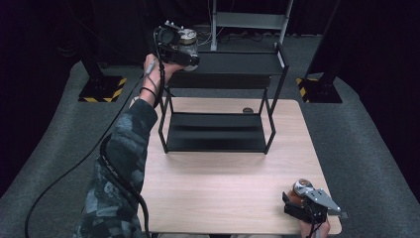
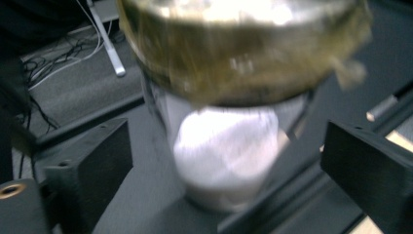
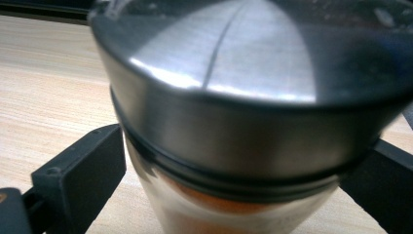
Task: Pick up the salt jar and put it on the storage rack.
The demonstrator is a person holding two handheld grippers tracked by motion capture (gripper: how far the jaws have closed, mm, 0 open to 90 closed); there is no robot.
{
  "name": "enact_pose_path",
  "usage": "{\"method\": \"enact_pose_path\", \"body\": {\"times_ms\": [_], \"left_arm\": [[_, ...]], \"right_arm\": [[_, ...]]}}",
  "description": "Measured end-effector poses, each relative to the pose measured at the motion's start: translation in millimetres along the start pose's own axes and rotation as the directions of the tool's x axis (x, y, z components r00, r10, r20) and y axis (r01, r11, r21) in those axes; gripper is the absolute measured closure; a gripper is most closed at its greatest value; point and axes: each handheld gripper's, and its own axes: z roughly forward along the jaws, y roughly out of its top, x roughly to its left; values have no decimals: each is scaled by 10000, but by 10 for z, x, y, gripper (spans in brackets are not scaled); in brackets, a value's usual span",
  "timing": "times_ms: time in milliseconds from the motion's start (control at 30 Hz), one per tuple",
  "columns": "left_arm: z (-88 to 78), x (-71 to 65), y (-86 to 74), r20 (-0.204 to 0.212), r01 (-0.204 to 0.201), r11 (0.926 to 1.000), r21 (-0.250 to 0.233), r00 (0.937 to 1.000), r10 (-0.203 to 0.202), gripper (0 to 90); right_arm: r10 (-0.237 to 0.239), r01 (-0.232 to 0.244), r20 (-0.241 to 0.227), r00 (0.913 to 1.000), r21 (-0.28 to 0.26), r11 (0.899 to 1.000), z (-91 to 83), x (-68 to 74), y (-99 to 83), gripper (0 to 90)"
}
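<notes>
A: Left gripper view first: the left tool (image 2: 224, 161) has its jaws spread wide, clear of the glass jar (image 2: 226, 146) with the gold lid and white contents standing between them on the top shelf (image 2: 146, 214).

B: And from above?

A: That tool (image 1: 190, 49) is up at the black 2-tier rack (image 1: 218, 131), far end of the desk (image 1: 223, 188).

B: The right tool (image 1: 297, 196)?

A: Near the front right corner, clamped around the steel-lidded jar (image 3: 243, 97) with orange contents, well apart from the rack.
</notes>
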Motion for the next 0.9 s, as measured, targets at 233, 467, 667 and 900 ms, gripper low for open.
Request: {"method": "enact_pose_path", "body": {"times_ms": [233,467,667,900], "left_arm": [[-155,-22,-37,161,-596,9973,421,9981,589,0],[-334,-114,-162,376,-1518,9859,707,9881,1494,0],[-492,-274,-388,577,-2324,9693,808,9719,2282,0],[-625,-465,-730,814,-3052,9484,858,9509,2987,0]], "right_arm": [[-1,1,9,10000,14,10000,1,1,2,0],[21,-21,2,10000,10,10000,0,-2,2,0],[45,-45,-18,10000,6,10000,-1,-6,1,0],[36,-36,-13,10000,8,10000,-1,-5,1,0]]}}
